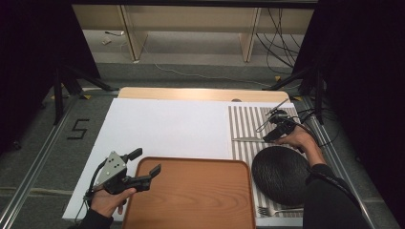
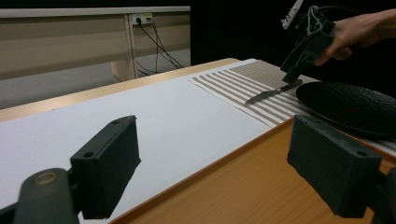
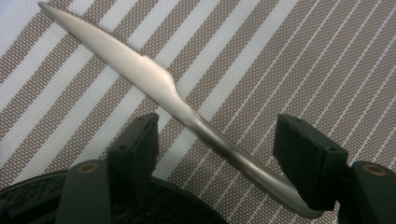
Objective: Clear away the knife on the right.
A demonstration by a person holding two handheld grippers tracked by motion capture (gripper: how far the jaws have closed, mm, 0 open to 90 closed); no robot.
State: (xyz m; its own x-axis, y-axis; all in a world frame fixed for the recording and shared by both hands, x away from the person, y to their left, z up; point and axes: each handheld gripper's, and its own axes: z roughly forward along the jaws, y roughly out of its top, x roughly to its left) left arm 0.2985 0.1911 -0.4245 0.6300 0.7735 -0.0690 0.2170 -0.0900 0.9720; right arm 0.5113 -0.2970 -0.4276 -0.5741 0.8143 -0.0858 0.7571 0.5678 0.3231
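Knife [image 3: 154, 81] pickup is only beginning: the right gripper [image 3: 219, 154] is straddling its handle with jaws spread, pads not yet pressing, while the knife is lying flat on the striped placemat [image 1: 243, 126] just beside the black plate [image 1: 281, 174]. Left gripper [image 1: 145, 164] is hovering spread over the wooden tray [image 1: 191, 195], apparently bare. Count: one knife, one fork [image 1: 277, 210], one plate, one tray.
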